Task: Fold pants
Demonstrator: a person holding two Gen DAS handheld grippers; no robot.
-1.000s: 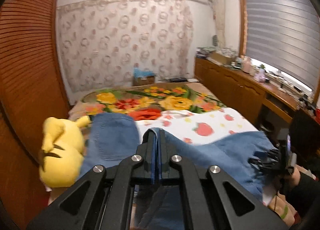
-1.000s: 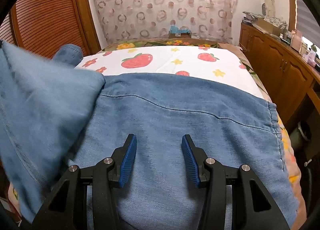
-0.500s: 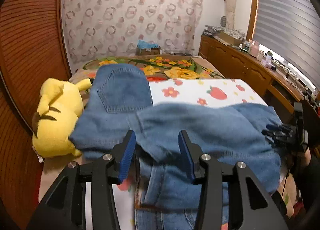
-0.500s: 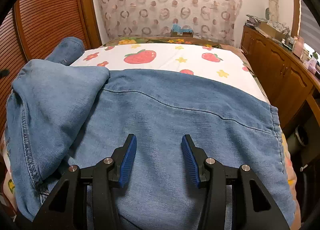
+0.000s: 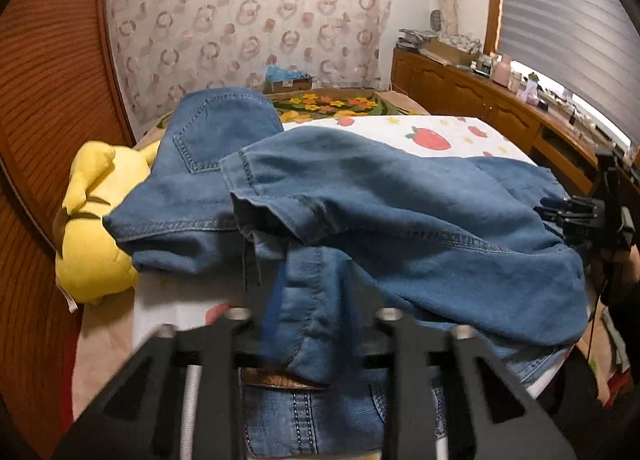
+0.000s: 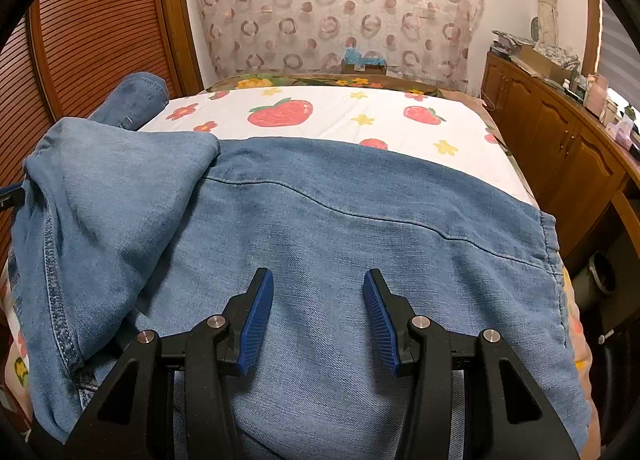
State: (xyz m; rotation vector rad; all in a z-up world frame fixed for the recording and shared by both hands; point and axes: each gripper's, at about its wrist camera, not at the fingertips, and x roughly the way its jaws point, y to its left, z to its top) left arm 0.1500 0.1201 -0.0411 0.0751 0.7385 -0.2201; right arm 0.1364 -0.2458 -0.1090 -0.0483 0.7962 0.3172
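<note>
The blue denim pants point(image 5: 400, 204) lie across the bed in a loose, rumpled fold, with a hemmed leg end draped on top at the left point(image 6: 100, 196). My left gripper point(image 5: 316, 316) is open low at the bed's near edge; denim lies between and over its fingers, hiding the tips. My right gripper point(image 6: 318, 316) is open and empty, its blue pads point(image 6: 258, 320) hovering over the flat denim panel point(image 6: 360, 252). It also shows at the right edge of the left wrist view point(image 5: 580, 216).
The bed has a white strawberry-print sheet point(image 6: 320, 120) and a floral blanket point(image 5: 332, 102) at the far end. A yellow plush toy point(image 5: 92, 228) lies at the left beside the pants. A wooden louvred door point(image 6: 100, 20) is on the left, wooden cabinets point(image 6: 560, 148) on the right.
My left gripper let go of the lifted denim fold, opened and dropped back low; the fold now lies draped over the pants. My right gripper stayed open and still.
</note>
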